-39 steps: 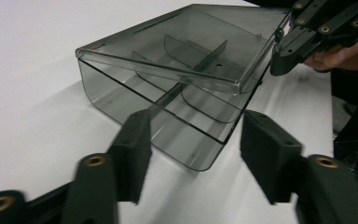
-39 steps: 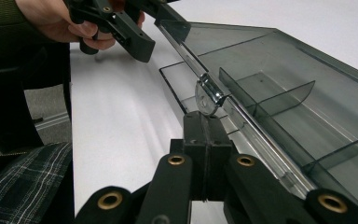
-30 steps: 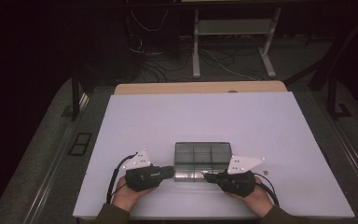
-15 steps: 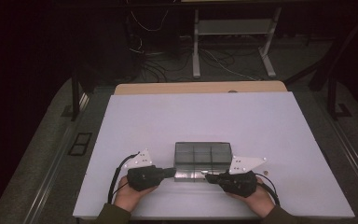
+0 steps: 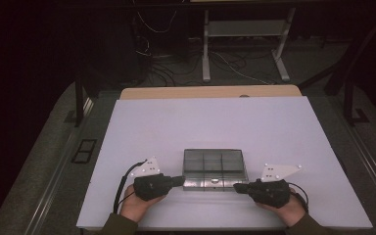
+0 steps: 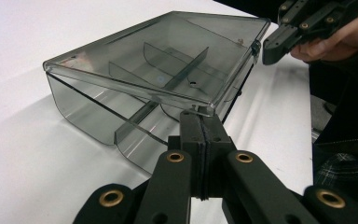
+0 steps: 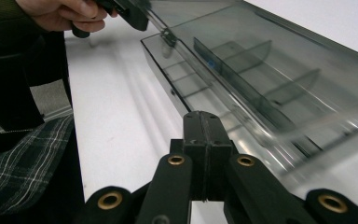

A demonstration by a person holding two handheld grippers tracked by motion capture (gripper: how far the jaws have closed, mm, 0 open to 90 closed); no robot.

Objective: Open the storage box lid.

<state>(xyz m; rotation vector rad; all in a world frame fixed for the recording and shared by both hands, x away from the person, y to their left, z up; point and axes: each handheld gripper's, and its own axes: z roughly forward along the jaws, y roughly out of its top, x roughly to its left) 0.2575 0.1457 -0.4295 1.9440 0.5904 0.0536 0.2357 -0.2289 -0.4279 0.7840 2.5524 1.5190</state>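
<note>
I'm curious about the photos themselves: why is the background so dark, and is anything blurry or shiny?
High view: the white table is brightly lit, the room behind in deep shadow. Left gripper view: sharp; soft glare streaks the smoky plastic box, which shadows the table. Right gripper view: the box's near edge is smeared with blur, while the right gripper stays crisp.

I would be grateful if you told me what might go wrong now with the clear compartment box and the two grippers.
The left gripper is shut right at a small tab on the lid's near edge; such a slight contact might slip off. The clear compartment box looks light and sits free on the table, so pushing or lifting at one corner could slide or tip it. The right gripper, shut beside the other corner, might knock it.
</note>
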